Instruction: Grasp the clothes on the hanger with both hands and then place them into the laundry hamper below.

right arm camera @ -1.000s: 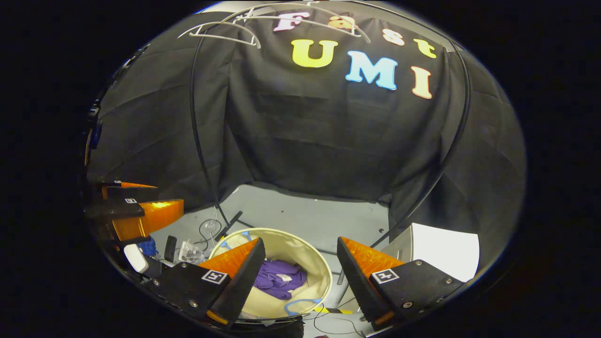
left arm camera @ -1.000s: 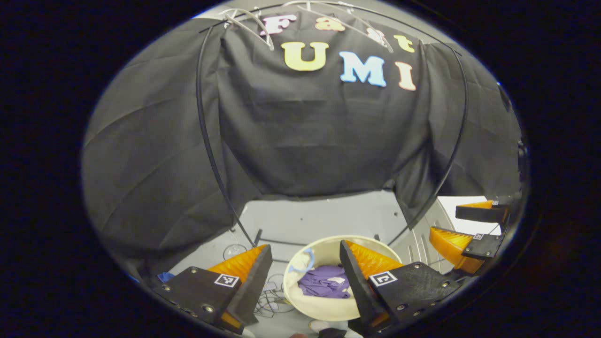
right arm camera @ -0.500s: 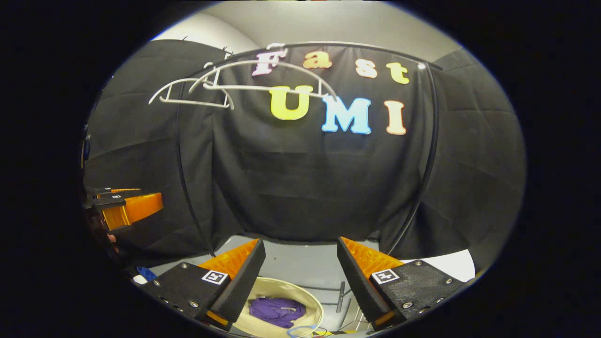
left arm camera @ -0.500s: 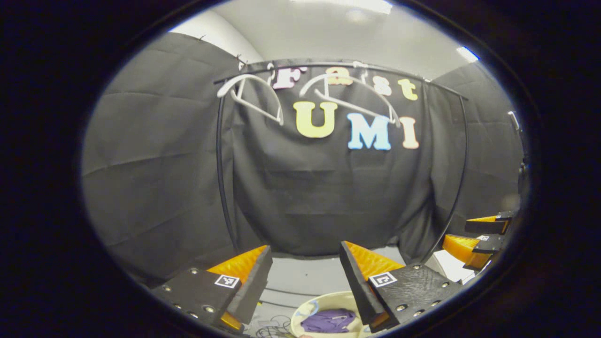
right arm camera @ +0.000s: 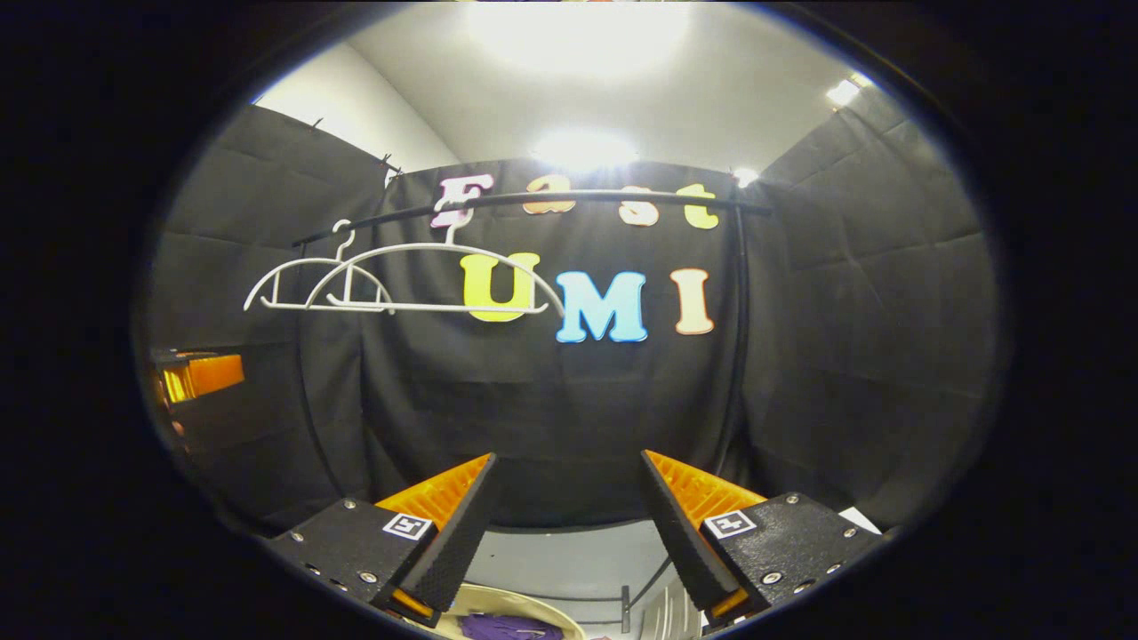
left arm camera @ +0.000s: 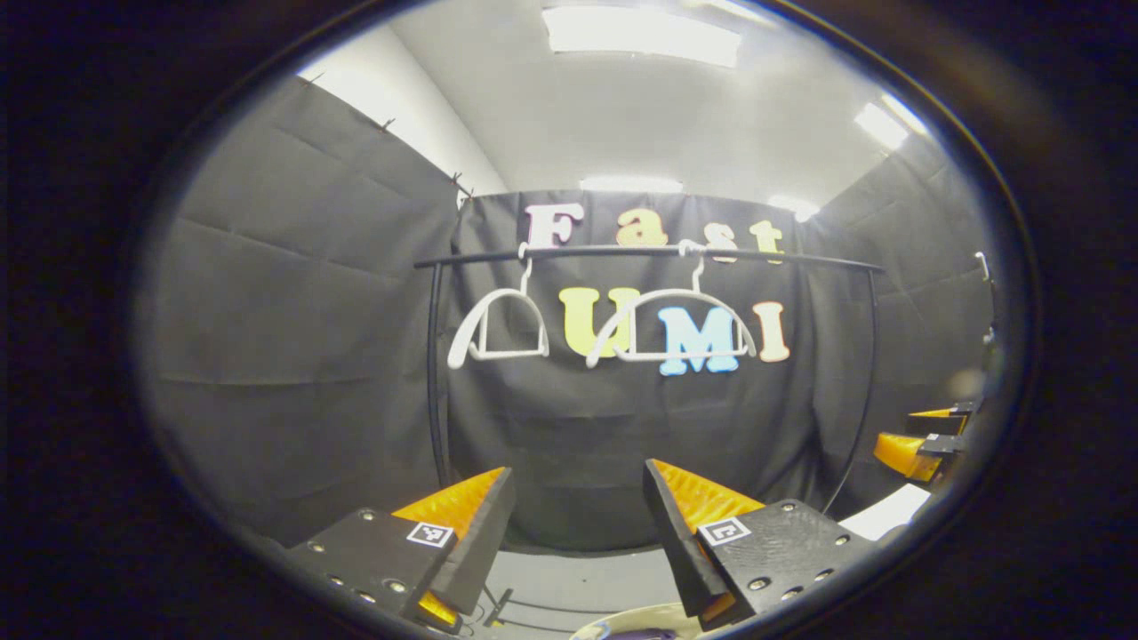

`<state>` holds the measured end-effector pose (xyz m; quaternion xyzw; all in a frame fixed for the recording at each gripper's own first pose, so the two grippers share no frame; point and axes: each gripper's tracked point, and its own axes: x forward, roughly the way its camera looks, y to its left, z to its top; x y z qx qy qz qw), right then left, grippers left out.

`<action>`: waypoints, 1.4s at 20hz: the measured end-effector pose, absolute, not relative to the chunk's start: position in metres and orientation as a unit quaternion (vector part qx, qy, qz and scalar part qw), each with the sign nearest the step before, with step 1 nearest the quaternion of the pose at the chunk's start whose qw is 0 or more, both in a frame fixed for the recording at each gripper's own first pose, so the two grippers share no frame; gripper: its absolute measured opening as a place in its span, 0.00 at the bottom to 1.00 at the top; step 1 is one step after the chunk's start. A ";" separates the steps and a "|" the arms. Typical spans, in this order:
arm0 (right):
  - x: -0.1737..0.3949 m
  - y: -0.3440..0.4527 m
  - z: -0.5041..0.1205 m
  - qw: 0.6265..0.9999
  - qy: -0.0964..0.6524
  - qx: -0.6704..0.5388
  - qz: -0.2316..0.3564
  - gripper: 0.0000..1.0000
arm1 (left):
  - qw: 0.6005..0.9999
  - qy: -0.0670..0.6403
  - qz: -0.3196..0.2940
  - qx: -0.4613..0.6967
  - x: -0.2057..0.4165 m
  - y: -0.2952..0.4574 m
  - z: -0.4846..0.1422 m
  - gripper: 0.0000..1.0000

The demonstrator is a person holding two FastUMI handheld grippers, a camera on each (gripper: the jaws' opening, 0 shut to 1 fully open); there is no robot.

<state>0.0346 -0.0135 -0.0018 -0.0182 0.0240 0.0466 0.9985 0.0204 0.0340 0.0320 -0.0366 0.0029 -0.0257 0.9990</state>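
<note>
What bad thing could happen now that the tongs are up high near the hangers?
1. Both white hangers on the rail look bare, so the open left tongs and right tongs might grab only a hanger and knock it off.
2. The purple clothes already lie in the hamper below, so reaching again could be wasted effort.
3. The tongs are side by side and could bump.

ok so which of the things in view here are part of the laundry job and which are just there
Part of the job:
- left gripper, jaws open
- right gripper, jaws open
- two white hangers, both bare, on the rail
- laundry hamper at the bottom edge
- purple garment inside it

Just there:
- ceiling lights
- grey floor
</note>
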 end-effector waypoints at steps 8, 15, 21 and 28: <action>0.018 -0.066 0.061 0.999 -0.035 0.000 -0.014 0.96 | 0.998 -0.018 -0.017 -0.056 0.016 0.049 0.052 0.90; 0.018 -0.077 0.095 0.997 -0.076 0.009 -0.030 0.95 | 0.997 -0.032 -0.003 -0.064 0.014 0.057 0.060 0.84; 0.017 -0.079 0.087 0.997 -0.066 0.004 -0.031 0.95 | 0.997 -0.035 0.002 -0.071 0.011 0.058 0.059 0.84; 0.012 -0.064 0.074 0.999 -0.045 0.016 -0.006 0.95 | 0.997 -0.035 -0.004 -0.064 0.003 0.062 0.051 0.89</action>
